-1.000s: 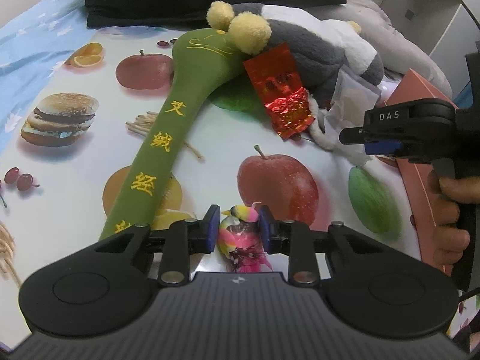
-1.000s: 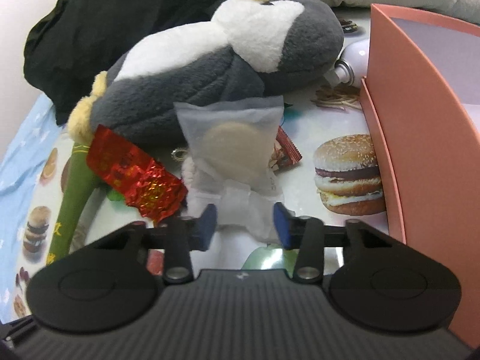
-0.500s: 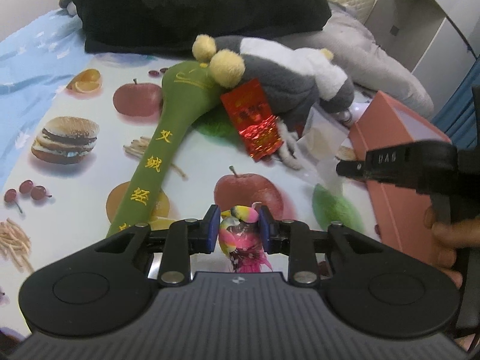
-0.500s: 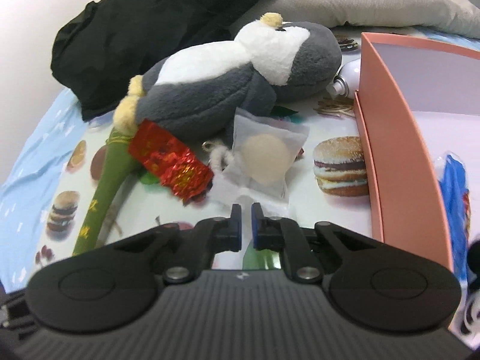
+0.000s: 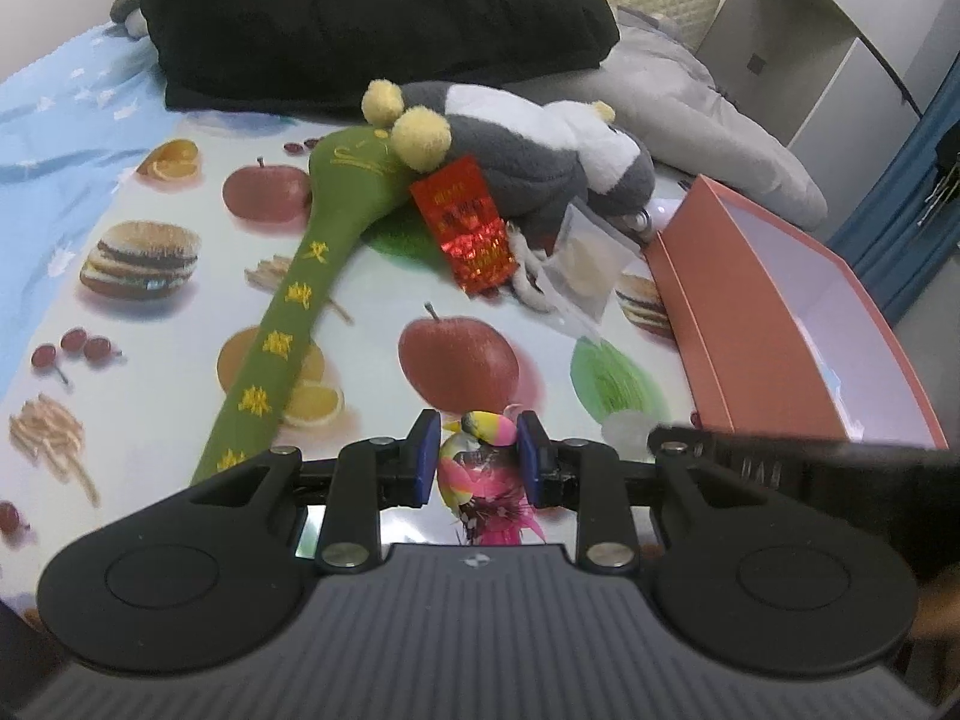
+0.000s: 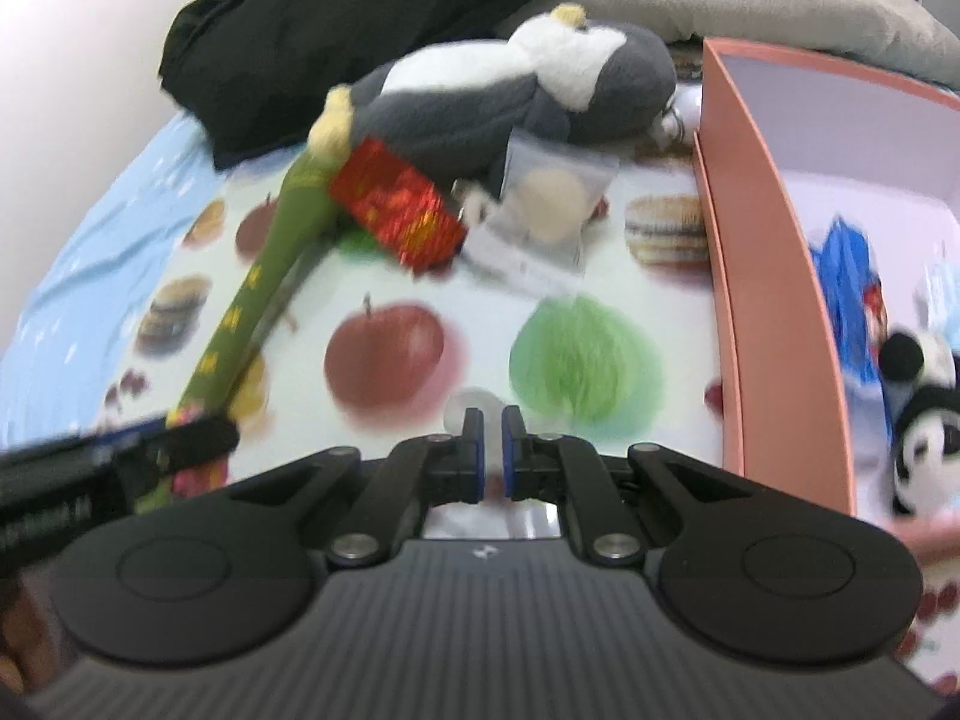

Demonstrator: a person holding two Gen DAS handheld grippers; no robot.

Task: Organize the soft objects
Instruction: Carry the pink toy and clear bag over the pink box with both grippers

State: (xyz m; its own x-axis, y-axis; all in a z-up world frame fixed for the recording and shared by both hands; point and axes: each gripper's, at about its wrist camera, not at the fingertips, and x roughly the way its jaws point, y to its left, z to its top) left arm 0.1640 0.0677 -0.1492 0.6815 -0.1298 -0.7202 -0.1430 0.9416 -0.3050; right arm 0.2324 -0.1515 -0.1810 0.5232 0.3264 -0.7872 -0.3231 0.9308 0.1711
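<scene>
The left hand-held gripper [image 5: 475, 450] is narrowed onto a small toy [image 5: 486, 483], bright pink with yellow bands and a frayed pink fringe, which sits between the blue pads above the near edge of the food-print sheet [image 5: 150, 396]. The right hand-held gripper [image 6: 489, 438] is nearly closed, pinching a pale translucent wad [image 6: 474, 405] that pokes out past its tips; it hangs over the printed green patch, just left of the pink box [image 6: 774, 312]. That box is open, with a blue packet [image 6: 846, 294] and a small black-and-white plush [image 6: 924, 414] inside. Farther off on the sheet lies a long green plush stick [image 5: 300, 300] stitched with yellow characters, its wide head tucked under the yellow feet of a grey-and-white penguin plush [image 5: 528, 150] lying on its side. A crinkled red foil packet [image 5: 465, 228] leans on the penguin's near side, and to its right is a frosted clear packet [image 5: 585, 258] with a round cream thing inside, close to the box's far corner. A black garment [image 5: 360, 24] and a grey pillow [image 5: 708, 102] are heaped beyond.
</scene>
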